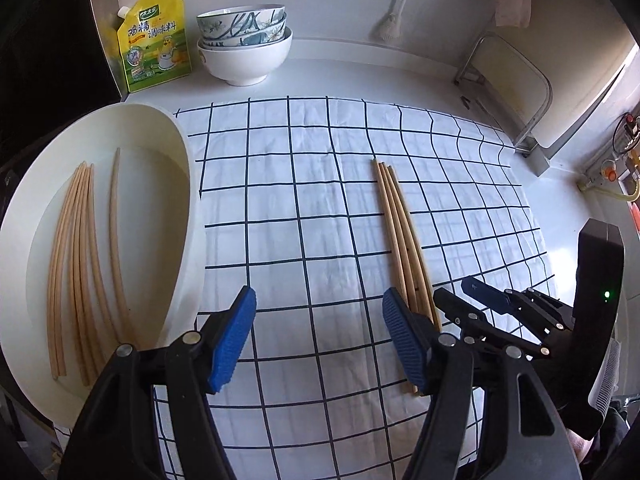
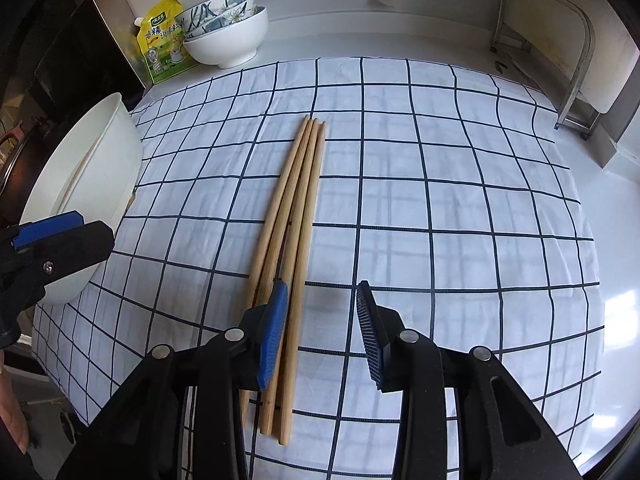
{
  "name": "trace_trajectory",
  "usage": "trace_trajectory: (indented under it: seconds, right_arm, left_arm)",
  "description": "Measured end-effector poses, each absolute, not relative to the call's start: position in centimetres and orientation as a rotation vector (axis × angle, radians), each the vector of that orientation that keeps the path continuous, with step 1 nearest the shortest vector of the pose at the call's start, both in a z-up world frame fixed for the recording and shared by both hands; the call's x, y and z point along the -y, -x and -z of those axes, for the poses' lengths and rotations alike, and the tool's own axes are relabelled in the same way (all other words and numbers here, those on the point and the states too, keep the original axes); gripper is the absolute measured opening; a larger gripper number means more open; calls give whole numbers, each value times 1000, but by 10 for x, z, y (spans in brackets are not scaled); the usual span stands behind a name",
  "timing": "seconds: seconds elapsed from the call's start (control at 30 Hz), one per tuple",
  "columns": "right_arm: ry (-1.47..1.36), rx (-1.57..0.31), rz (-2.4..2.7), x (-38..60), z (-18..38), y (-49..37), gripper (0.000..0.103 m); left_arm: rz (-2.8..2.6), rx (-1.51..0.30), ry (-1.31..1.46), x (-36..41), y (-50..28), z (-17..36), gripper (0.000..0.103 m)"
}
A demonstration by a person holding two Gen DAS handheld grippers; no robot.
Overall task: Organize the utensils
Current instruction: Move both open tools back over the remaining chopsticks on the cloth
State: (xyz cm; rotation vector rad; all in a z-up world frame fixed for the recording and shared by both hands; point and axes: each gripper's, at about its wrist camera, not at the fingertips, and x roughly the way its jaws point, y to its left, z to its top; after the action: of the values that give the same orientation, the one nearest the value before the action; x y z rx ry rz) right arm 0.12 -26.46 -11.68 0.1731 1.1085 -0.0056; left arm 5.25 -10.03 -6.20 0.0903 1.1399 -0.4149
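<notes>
Right tongs (image 2: 322, 334): hovering low over the near ends of the chopsticks on the cloth (image 2: 292, 216), jaws standing apart and gripping nothing; the left pad is sitting over the bundle, the right pad over bare cloth beside it.
Left tongs (image 1: 318, 342): jaws standing wide apart, empty, hanging over the checked cloth (image 1: 320, 200) between the white tub (image 1: 188, 184) and the bundle.
Chopsticks to move: four are lying together on the cloth, tips bunched at the far end, fanning slightly toward the near end.
Chopsticks already sorted (image 1: 80, 256): several are lying lengthwise in the tub at the left edge of the table (image 1: 400, 76).
Step in hand, as I am judging it: lining up the right tongs to pick from the bundle.
Doing it well: shifting the tongs sideways so the chosen stick is sitting squarely between both pads, then lowering until the pads are flanking it before closing; gripping near the thick ends may be letting the far tips droop.
Risk: the sticks are touching, so a closing pad may be rolling neighbours aside.
</notes>
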Motion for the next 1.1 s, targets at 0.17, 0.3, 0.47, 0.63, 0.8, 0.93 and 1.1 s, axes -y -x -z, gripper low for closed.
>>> trace_trajectory:
  seconds: [0.17, 0.3, 0.47, 0.63, 0.8, 0.93, 1.1]
  right_arm:
    - [-150, -1122, 27, 262, 122, -2, 34]
    - [-135, -1127, 23, 259, 124, -3, 34]
    - [-128, -1123, 26, 259, 124, -2, 34]
    - [-139, -1114, 42, 270, 123, -1, 34]
    - [-159, -1101, 60, 287, 124, 4, 35]
    - [-168, -1093, 78, 302, 123, 9, 35]
    - [-186, -1079, 65, 316, 122, 15, 36]
  left_arm:
    - [413, -1154, -88, 100, -51, 68, 65]
    - [413, -1152, -86, 101, -51, 69, 65]
    - [412, -1155, -80, 104, -50, 71, 67]
    - [425, -1162, -95, 116, -46, 76, 70]
    - [432, -1166, -112, 131, -45, 90, 70]
    - [431, -1182, -113, 141, -47, 105, 70]
    - [440, -1197, -121, 153, -47, 119, 70]
